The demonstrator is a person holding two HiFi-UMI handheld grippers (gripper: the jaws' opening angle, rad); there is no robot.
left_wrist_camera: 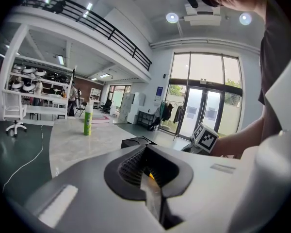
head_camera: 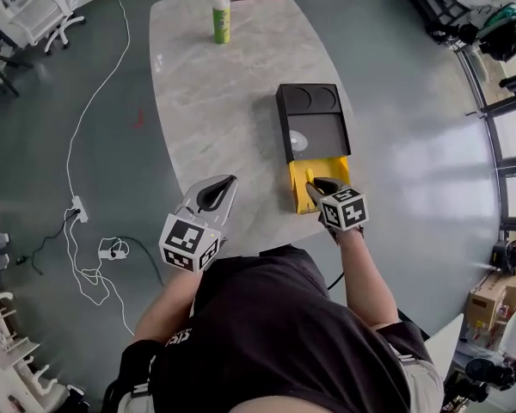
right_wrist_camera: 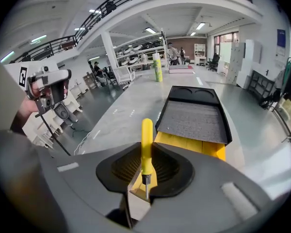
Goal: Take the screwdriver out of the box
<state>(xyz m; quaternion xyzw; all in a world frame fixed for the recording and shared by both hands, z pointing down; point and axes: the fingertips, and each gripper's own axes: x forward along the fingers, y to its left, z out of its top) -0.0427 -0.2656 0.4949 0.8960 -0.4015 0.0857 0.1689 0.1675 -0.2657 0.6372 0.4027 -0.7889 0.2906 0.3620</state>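
Over the near end of the box [right_wrist_camera: 199, 147], the right gripper [right_wrist_camera: 145, 178] clamps the screwdriver [right_wrist_camera: 146, 140] low on its handle; this short hold may let it pivot and drop. Left gripper [left_wrist_camera: 148, 176]: closed, empty

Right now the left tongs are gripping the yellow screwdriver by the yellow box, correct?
Not quite: the right tongs grip the yellow screwdriver by the yellow box, as the right gripper view shows. The left tongs are shut on nothing.
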